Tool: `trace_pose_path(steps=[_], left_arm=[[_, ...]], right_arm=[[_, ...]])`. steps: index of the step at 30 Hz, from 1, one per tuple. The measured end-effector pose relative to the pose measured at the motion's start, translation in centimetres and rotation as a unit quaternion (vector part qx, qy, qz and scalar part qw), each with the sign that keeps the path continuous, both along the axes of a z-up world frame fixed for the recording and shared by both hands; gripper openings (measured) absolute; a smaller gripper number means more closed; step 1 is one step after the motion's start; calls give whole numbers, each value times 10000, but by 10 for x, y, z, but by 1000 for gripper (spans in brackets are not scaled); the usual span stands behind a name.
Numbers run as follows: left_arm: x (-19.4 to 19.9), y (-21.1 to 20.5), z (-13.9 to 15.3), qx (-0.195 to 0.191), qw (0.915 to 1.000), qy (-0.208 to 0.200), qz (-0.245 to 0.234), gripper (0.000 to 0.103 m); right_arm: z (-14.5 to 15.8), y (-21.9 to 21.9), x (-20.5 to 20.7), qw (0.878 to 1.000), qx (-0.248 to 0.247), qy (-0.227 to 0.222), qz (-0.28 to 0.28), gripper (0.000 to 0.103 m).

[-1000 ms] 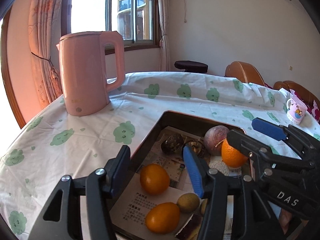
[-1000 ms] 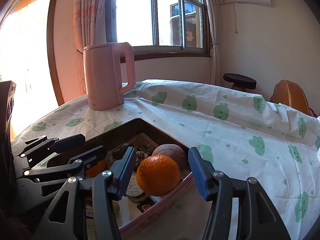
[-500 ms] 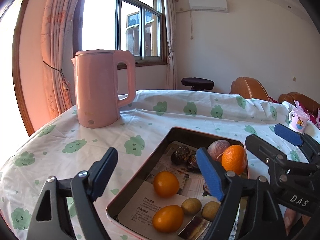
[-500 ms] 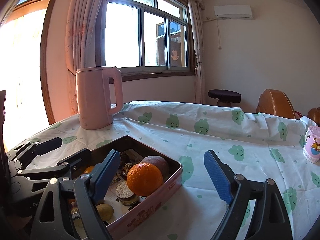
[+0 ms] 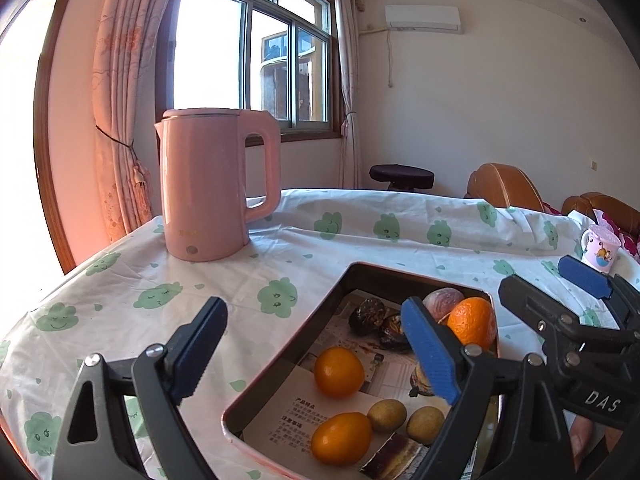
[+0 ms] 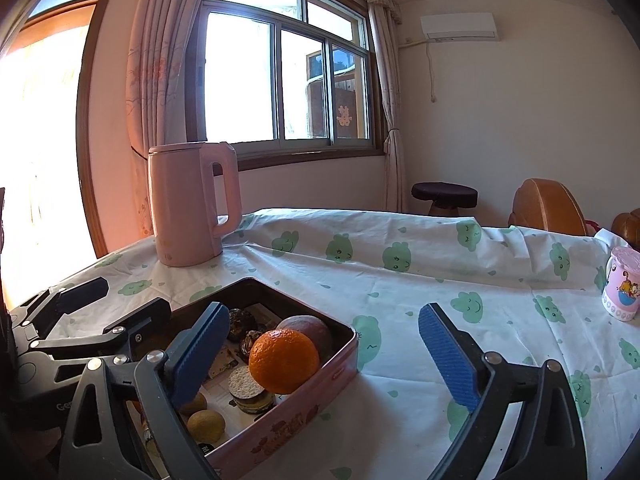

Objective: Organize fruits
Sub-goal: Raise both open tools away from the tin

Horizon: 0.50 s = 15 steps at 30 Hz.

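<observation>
Both grippers, left (image 5: 316, 354) and right (image 6: 326, 350), just opened wide, nothing held; orange (image 6: 283, 361) in tin (image 6: 304, 400) just beyond right gripper.

In the left wrist view, my left gripper's (image 5: 316, 354) blue pad covers part of a dark fruit (image 5: 420, 378) in the tin (image 5: 288, 354); its kind cannot be told. A dark wedge (image 5: 394, 460) runs off the bottom edge. The print on the paper liner (image 5: 296, 410) is too small to read. In the right wrist view, my right gripper (image 6: 324, 354) hides the tin's near contents, and the cartoon mug (image 6: 622, 284) is clipped at the frame's rim.
</observation>
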<state>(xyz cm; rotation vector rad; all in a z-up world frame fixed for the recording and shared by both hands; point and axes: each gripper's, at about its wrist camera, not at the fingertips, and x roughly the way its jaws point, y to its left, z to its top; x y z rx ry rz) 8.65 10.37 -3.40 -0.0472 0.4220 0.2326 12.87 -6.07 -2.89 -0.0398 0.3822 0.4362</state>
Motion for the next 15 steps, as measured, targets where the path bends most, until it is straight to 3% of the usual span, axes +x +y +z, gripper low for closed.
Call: trace_pose_path(steps=[15], left_arm=[[-1, 1, 1, -1, 10000, -27, 47, 96]], right_arm=[[-1, -3, 0, 10000, 28, -1, -82, 97]])
